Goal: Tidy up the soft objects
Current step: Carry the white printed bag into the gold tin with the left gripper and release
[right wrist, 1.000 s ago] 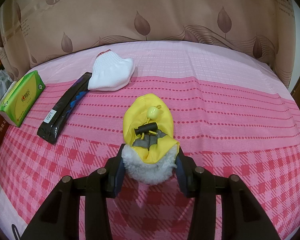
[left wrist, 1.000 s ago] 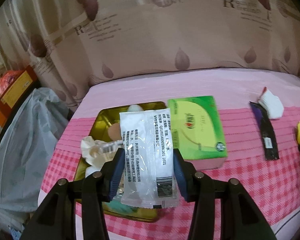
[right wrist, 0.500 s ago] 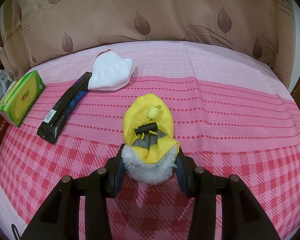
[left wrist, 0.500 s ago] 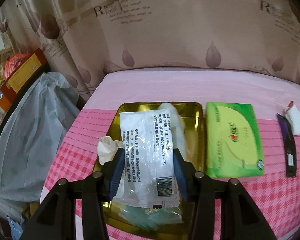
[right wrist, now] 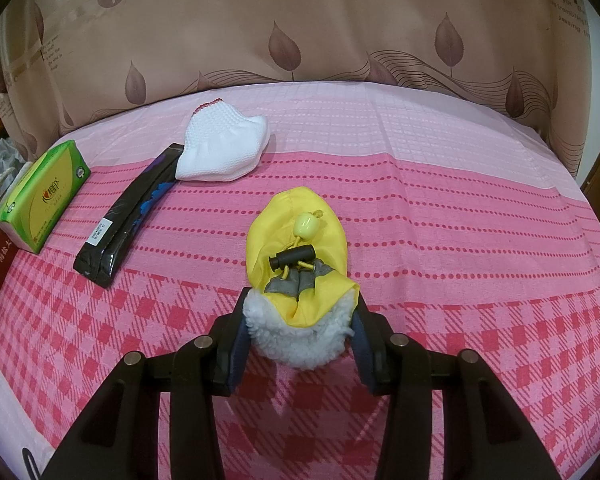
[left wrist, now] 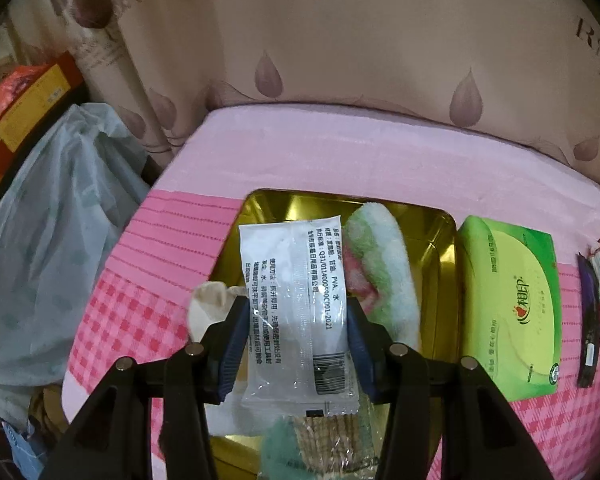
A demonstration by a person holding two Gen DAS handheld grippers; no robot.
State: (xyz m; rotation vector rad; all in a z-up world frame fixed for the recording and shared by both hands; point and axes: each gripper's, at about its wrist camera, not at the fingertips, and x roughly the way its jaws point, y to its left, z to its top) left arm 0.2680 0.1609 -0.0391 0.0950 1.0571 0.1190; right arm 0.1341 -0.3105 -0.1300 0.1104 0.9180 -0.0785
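The clear packet (left wrist: 298,312) is pinched between my left tongs (left wrist: 296,340) directly above the gold tin (left wrist: 444,264), which already holds a green-and-white plush piece (left wrist: 380,272) on the pink counter (left wrist: 164,240); I judge this the drop-off step, so next I lower and release. My right tongs (right wrist: 300,336) grip the yellow fleece-lined bootie (right wrist: 300,256), resting on the cloth, which I judge goes in next.

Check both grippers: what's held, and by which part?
Left gripper pinches the clear printed plastic packet across its lower middle. Right gripper clamps the yellow fleece-lined drawstring pouch at its white fleece end.
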